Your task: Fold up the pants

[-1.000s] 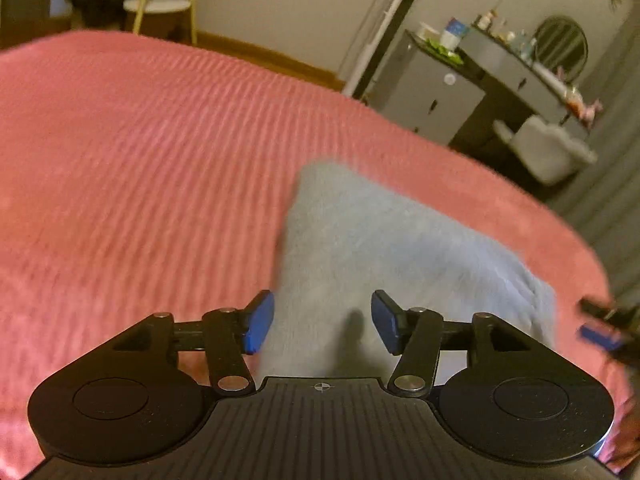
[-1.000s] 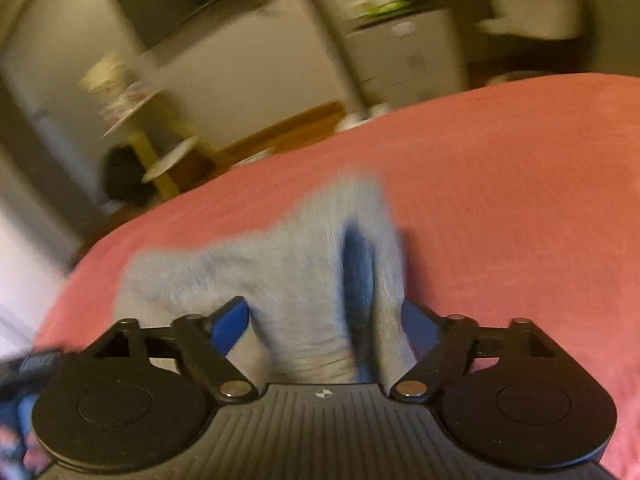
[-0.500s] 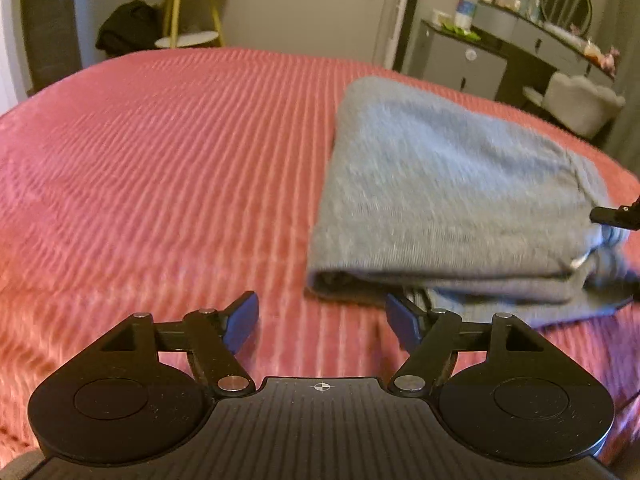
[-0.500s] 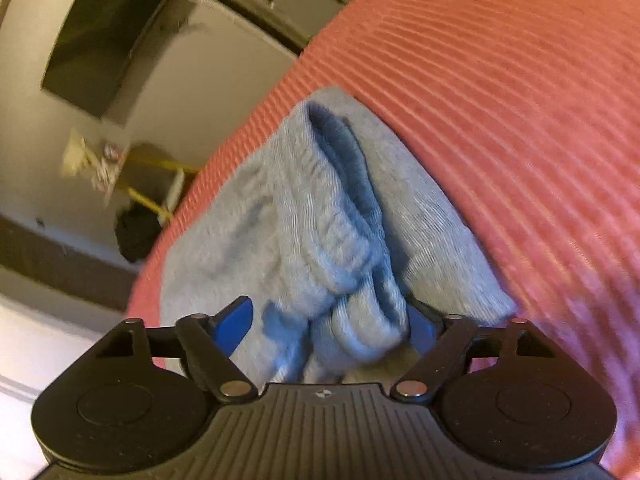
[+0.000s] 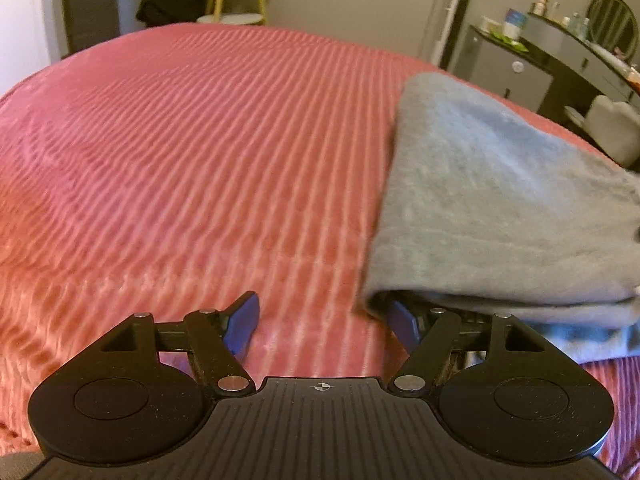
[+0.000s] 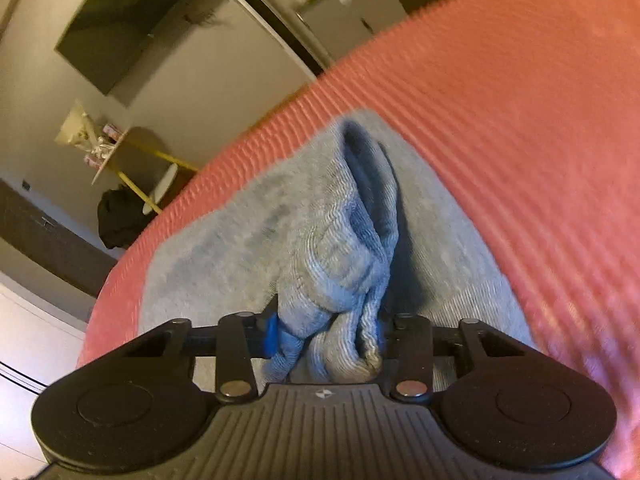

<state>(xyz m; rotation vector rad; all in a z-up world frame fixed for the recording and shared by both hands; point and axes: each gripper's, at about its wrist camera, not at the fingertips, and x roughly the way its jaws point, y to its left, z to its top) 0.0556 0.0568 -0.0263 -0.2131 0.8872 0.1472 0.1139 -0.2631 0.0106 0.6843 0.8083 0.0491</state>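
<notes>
Right gripper (image 6: 326,340) jaws had just been closed onto the bunched grey pants (image 6: 332,248) for another fold, while the left gripper (image 5: 322,320) was held apart over the bed (image 5: 200,160)

Dim, warm indoor light, no glare. Fisheye bends the room at the edges. The pants (image 6: 336,240) and bed (image 6: 520,128) are blurred; soft shadow in the folds.

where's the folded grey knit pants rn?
The folded grey knit pants lie on the red ribbed bedspread, right of frame in the left wrist view; right gripper pinches a bunched edge.
</notes>
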